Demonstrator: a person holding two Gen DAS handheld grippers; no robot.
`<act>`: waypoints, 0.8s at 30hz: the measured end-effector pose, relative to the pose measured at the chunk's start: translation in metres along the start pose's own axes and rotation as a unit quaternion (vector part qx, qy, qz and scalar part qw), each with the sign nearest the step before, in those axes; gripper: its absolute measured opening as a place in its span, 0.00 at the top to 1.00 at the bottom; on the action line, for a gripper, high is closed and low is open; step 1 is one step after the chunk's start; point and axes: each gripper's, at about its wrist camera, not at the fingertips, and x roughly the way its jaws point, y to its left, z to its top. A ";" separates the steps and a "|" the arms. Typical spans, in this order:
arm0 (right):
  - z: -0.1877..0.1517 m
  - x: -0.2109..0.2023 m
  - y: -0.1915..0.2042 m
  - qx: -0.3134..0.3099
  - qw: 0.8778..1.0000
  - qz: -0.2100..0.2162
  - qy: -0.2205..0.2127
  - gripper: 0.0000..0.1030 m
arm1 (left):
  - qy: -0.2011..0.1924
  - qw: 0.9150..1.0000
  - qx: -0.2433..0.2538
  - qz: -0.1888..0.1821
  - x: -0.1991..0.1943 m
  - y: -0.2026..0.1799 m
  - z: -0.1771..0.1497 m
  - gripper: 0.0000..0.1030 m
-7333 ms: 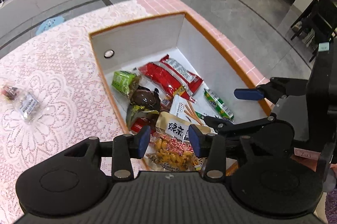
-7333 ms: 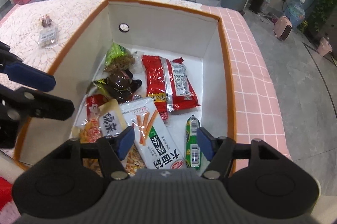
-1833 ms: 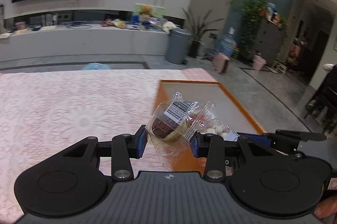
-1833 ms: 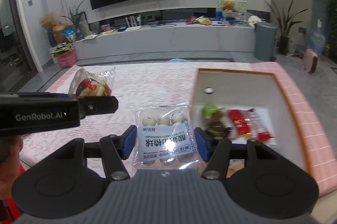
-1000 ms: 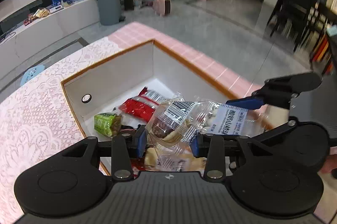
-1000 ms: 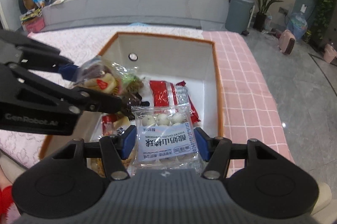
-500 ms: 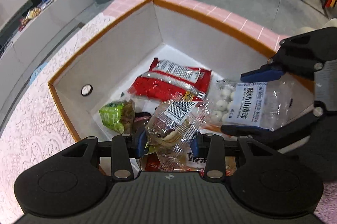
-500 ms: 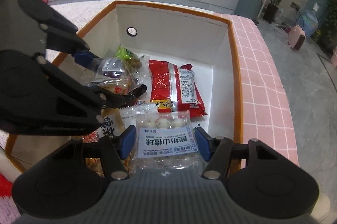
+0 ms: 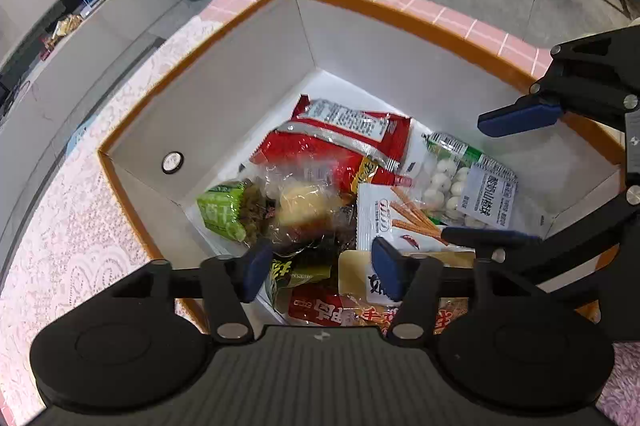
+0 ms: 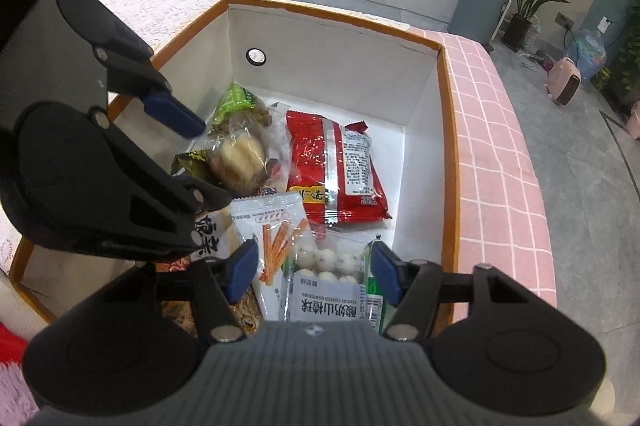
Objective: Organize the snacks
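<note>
An orange-rimmed white box (image 9: 400,14) (image 10: 448,130) holds several snack packs. A clear pack with a yellow cake (image 9: 304,206) (image 10: 240,154) lies loose on the pile, just beyond my left gripper (image 9: 316,268), which is open and empty. A clear bag of white yogurt balls (image 9: 468,186) (image 10: 324,282) lies on the snacks between and below the open fingers of my right gripper (image 10: 312,274), which no longer grips it. The left gripper also shows at the left of the right wrist view (image 10: 192,162).
In the box lie a red bag (image 9: 340,142) (image 10: 336,162), a green pack (image 9: 224,210) (image 10: 236,102), a white breadstick pack (image 9: 396,222) (image 10: 272,238) and others. The box stands on a pink lace tablecloth (image 9: 60,226). A grey bin (image 10: 484,6) stands on the floor beyond.
Both grippers have opened. The cake pack dropped from the left gripper and the yogurt ball bag from the right, both onto the snacks in the box.
</note>
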 end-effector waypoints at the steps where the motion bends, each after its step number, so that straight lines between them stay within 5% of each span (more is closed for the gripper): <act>1: -0.001 -0.002 0.000 0.000 1.000 -0.001 -0.001 0.34 | -0.003 1.000 -0.001 -0.002 -0.003 0.000 0.000 0.30; 15: 0.008 -0.046 0.022 0.000 0.999 -0.010 -0.036 0.22 | -0.087 0.995 -0.041 0.020 -0.088 0.008 -0.027 0.30; 24: 0.010 -0.105 0.054 -0.008 0.995 -0.007 -0.102 0.14 | -0.178 0.978 -0.093 0.065 -0.168 0.003 -0.065 0.29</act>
